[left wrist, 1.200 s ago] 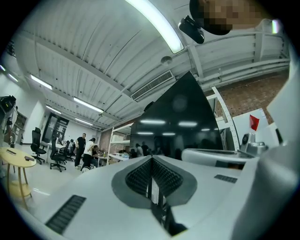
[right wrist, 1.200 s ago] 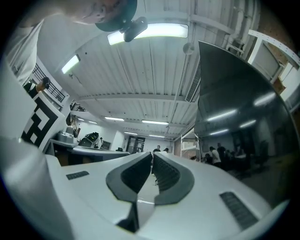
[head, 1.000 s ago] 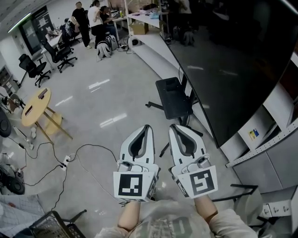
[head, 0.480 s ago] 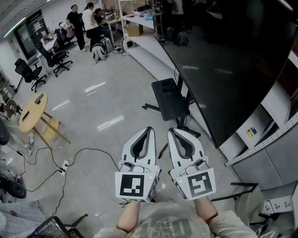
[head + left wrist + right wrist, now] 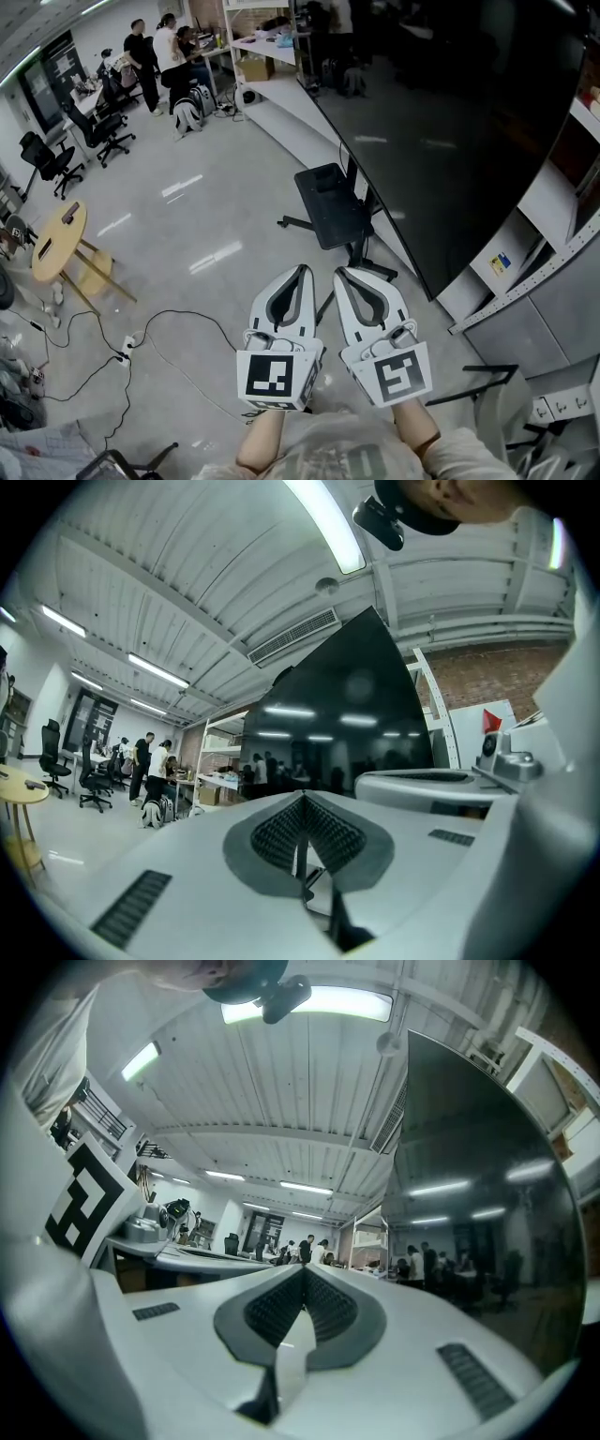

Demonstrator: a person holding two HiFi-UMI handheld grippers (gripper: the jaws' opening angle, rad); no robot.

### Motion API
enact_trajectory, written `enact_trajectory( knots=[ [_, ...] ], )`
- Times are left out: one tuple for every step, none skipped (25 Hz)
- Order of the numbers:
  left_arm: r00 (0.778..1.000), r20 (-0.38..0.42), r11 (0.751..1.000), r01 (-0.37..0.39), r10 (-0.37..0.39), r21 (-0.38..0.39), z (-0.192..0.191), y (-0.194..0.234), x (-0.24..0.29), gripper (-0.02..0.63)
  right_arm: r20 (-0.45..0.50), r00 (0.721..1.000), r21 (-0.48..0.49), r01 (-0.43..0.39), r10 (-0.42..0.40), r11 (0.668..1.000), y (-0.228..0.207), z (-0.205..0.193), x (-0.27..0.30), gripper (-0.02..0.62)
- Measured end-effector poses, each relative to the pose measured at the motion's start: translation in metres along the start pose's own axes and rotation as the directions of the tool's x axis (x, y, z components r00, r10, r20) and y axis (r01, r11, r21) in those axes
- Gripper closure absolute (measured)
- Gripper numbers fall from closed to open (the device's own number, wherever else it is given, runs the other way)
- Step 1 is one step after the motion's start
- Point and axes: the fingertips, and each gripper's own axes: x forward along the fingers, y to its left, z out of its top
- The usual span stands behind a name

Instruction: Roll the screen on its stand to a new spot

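Note:
A very large dark screen [image 5: 450, 122] stands on a black wheeled stand [image 5: 328, 208] at the right of the head view; it also fills the middle of the left gripper view [image 5: 347, 724] and the right of the right gripper view [image 5: 478, 1194]. My left gripper [image 5: 302, 272] and right gripper [image 5: 339, 275] are held side by side in front of my body, both shut with nothing between the jaws. They point toward the stand's legs, a short way from them and touching nothing.
A round wooden table [image 5: 58, 242] stands at the left, with a power strip and cables [image 5: 131, 339] on the floor. Office chairs [image 5: 47, 155] and several people [image 5: 169, 47] are at the far end. Grey shelving [image 5: 525, 272] stands at the right behind the screen.
The view has shifted: the screen, stand and round table sit further left and closer in the frame. Both grippers stay shut, side by side, drifting slightly toward the stand.

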Motion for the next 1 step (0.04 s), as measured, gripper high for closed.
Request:
enact_trajectory(
  knots=[
    [1.0, 0.001, 1.0, 0.0, 0.0, -0.001, -0.0007, -0.0002, -0.0002, 0.592, -0.002, 1.0, -0.001, 0.002, -0.002, 1.0, -0.0006, -0.0003, -0.0004, 0.577]
  ],
)
